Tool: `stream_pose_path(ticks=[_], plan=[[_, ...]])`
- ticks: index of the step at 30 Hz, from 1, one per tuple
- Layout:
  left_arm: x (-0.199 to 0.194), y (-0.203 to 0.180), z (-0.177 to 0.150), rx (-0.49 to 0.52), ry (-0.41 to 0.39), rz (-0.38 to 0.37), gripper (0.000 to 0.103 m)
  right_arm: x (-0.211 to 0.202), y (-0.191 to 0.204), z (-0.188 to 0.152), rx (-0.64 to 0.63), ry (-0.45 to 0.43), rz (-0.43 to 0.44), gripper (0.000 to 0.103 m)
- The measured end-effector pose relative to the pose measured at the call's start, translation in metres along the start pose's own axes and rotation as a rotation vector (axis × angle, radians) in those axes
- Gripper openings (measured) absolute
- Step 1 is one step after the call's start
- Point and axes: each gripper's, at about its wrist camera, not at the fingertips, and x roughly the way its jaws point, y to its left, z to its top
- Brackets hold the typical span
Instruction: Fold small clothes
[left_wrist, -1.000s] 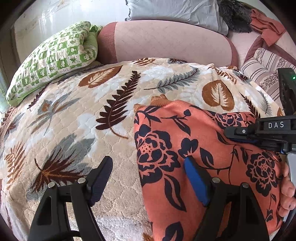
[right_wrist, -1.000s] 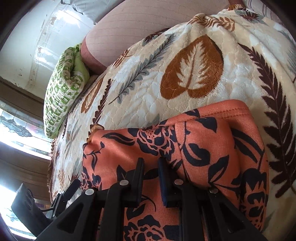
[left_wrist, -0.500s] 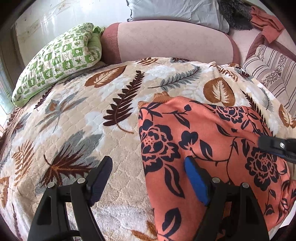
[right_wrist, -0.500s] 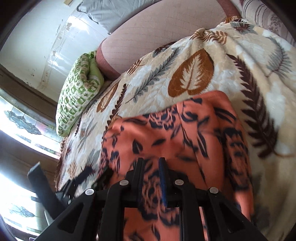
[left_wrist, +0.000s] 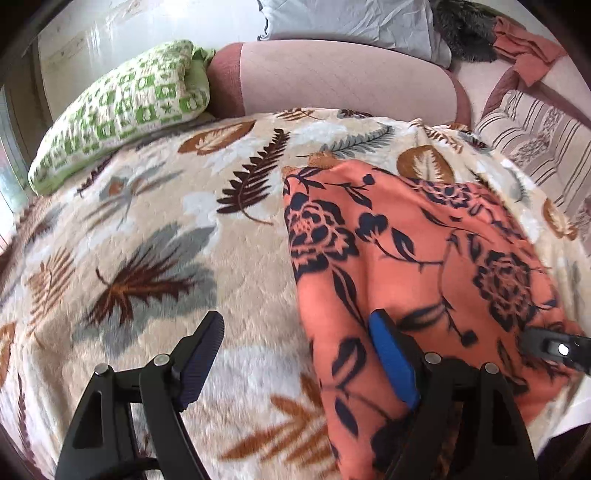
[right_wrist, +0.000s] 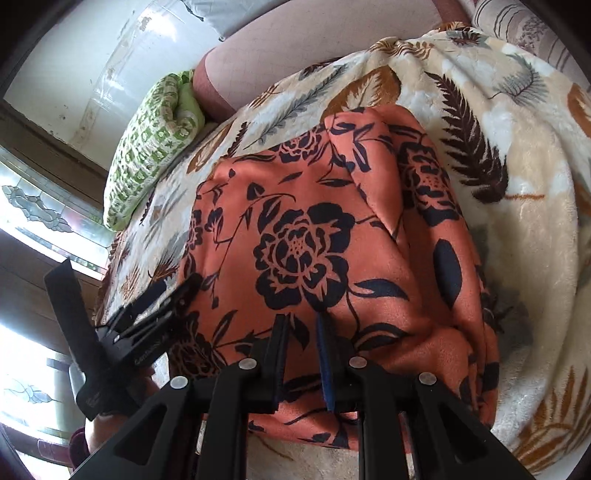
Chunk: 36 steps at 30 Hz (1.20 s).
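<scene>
From your left wrist, your left gripper (left_wrist: 295, 354) stands spread wide and empty over the left edge of the orange floral garment (left_wrist: 413, 258) lying on the leaf-print blanket (left_wrist: 155, 229), while from your right wrist, your right gripper (right_wrist: 301, 354) pinches that garment's near edge, jaws nearly together.

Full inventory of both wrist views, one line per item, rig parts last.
floral garment: 1, orange with navy flowers, on the blanket, near edge bunched at the right gripper
leaf-print blanket: 1, cream with brown and grey leaves, covers the bed
green pillow: 1, green and white check, far left
pink bolster: 1, dusty pink, behind the blanket
grey pillow: 1, pale grey, top
striped cushion: 1, beige stripes, right
rust cloth: 1, top right
left gripper: black, jaws wide, empty
right gripper: black, jaws narrow, garment fold between
</scene>
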Motion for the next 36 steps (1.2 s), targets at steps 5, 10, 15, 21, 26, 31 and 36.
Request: stream_pose_path(ticks=[5,10,15,21,26,31,36], plan=[[-0.028,0.009,-0.012,-0.033,0.017,-0.099,0.081,-0.011,0.004,0.003,-0.003,-0.046,0.042,0.019],[-0.016,-0.001,-0.029,-0.015,0.084,-0.171,0.082,0.002,0.027,0.001,-0.087,-0.030,0.065,0.019],[0.004,0.006,-0.020,-0.047,0.143,-0.240,0.093,0.019,0.008,0.018,0.048,-0.002,0.081,0.019],[-0.001,0.018,0.004,-0.054,0.009,-0.200,0.092,0.002,0.004,0.037,0.048,-0.112,0.082,0.019],[0.034,0.015,0.005,-0.051,0.122,-0.271,0.093,0.019,-0.010,0.055,0.109,-0.057,0.063,0.019],[0.026,0.017,0.011,-0.066,0.081,-0.271,0.092,0.014,-0.006,0.057,0.089,-0.070,0.068,0.019],[0.015,0.018,0.022,-0.102,-0.026,-0.251,0.092,0.003,0.012,0.058,0.032,-0.165,0.090,0.020]])
